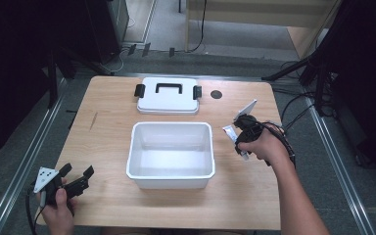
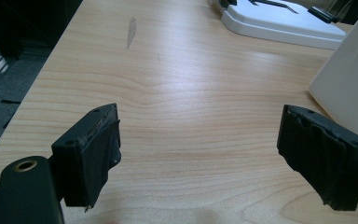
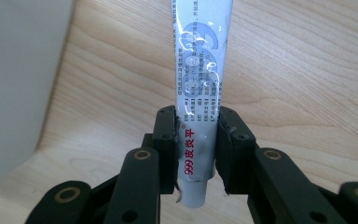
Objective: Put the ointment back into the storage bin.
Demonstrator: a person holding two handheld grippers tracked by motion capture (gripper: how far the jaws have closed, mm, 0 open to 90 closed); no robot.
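- The pickup looks done: the right tool (image 3: pixel 196 140) is clamped on a slim white squeeze tube with red and grey print (image 3: pixel 199 93), pads pressing its sides near the capped end.
- In the high view the tube (image 1: pixel 230 131) sits off the pale wooden tabletop (image 1: pixel 107 147), so the lift seems under way.
- Still to do, as I judge it: carry the tube over the open white rectangular plastic box (image 1: pixel 170 169) and let it go inside; the box looks bare within.
- The box stands just left of the right tool; its white lid with black handle and clips (image 1: pixel 168 96) lies beyond.
- The left tool (image 2: pixel 198 154) rests low with jaws wide apart, nothing between them.
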